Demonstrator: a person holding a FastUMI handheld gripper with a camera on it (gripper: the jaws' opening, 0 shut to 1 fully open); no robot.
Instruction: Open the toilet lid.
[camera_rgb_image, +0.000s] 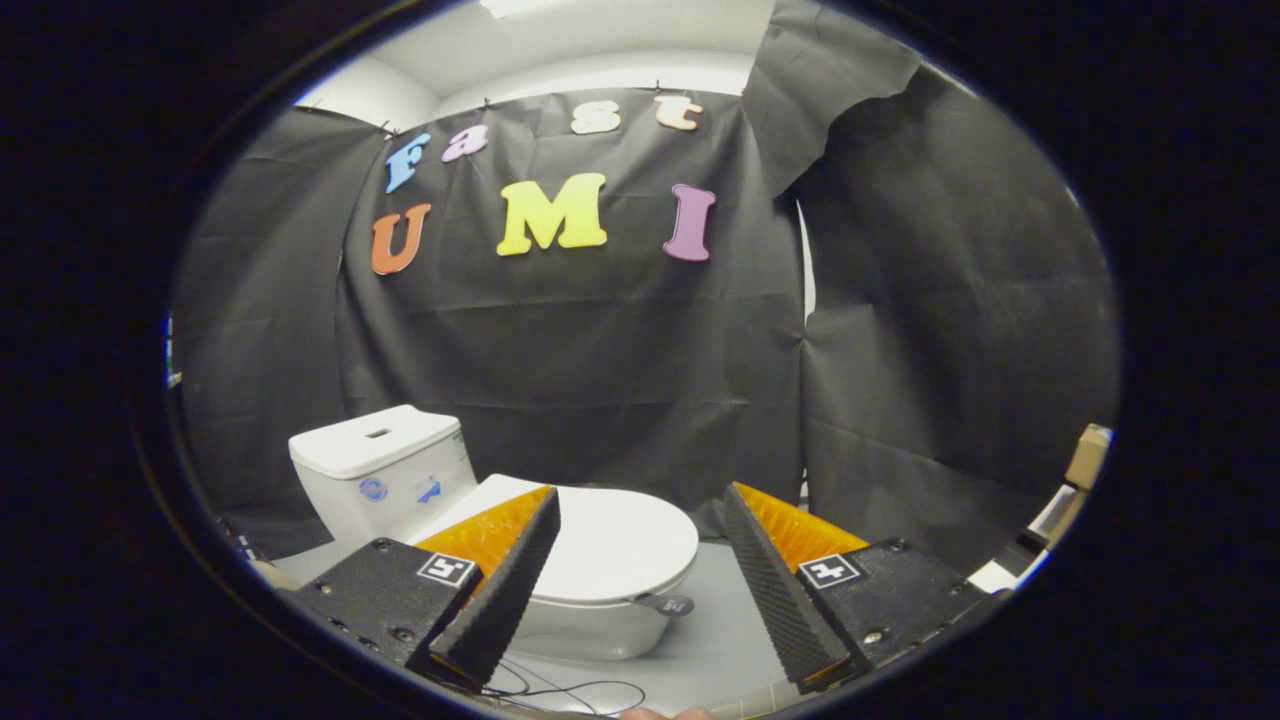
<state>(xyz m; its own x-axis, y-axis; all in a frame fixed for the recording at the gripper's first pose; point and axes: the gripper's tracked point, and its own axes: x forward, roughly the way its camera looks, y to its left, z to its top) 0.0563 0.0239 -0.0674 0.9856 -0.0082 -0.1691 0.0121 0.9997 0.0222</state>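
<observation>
A small white toilet (560, 625) stands on the grey floor, its flat oval lid (610, 545) lying down over the bowl. A small grey tab (668, 604) sticks out from the lid's front rim. The white tank (378, 470) rises behind the lid, to the left. My gripper (640, 495) hangs above and in front of the toilet with its fingers wide apart and nothing between them. The left finger (505, 590) covers part of the lid's left side; the right finger (775, 585) sits to the right of the bowl.
Black cloth walls close in behind and to the right of the toilet. Thin dark cables (560, 690) lie on the grey floor (715, 640) in front of the bowl. A cardboard box (1088, 455) and white items sit far right.
</observation>
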